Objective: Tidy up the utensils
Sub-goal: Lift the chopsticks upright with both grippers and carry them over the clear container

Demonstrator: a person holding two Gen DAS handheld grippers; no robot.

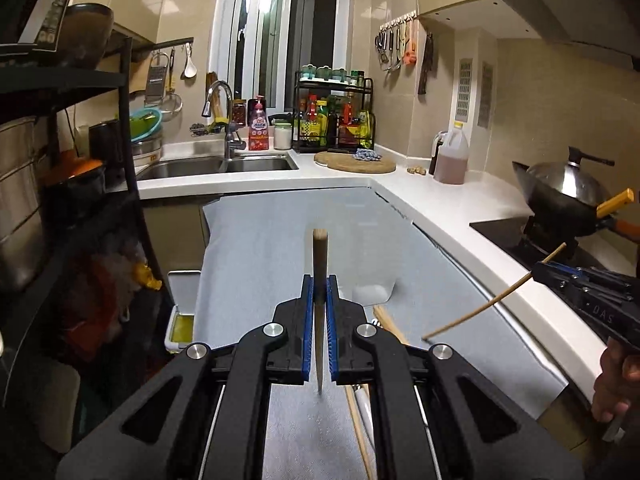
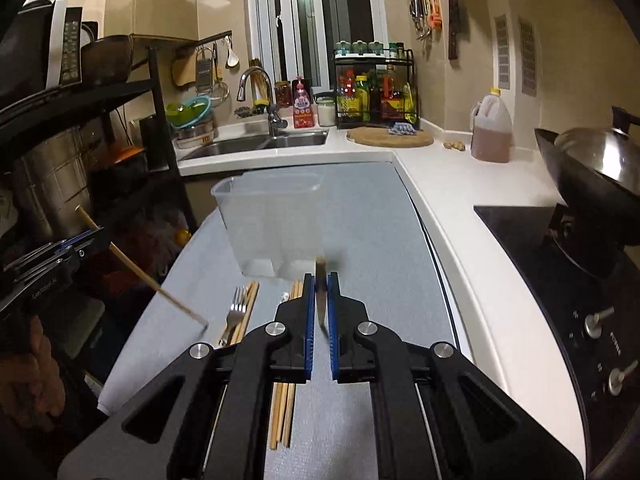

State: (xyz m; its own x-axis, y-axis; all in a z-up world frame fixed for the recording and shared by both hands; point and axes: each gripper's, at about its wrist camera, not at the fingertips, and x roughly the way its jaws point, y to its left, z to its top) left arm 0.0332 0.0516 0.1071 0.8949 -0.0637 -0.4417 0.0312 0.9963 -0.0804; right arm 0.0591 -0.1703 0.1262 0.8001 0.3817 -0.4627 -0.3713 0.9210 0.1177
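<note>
Left gripper point(image 1: 319, 312) jaws clamped on one chopstick point(image 1: 319, 264), right gripper point(image 2: 320, 308) likewise on another point(image 2: 320, 280); both held above table, probably for dropping into clear container point(image 2: 268, 224)

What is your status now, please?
Left gripper and right gripper each shut on one chopstick. Clear container ahead. Nothing blocks.
</note>
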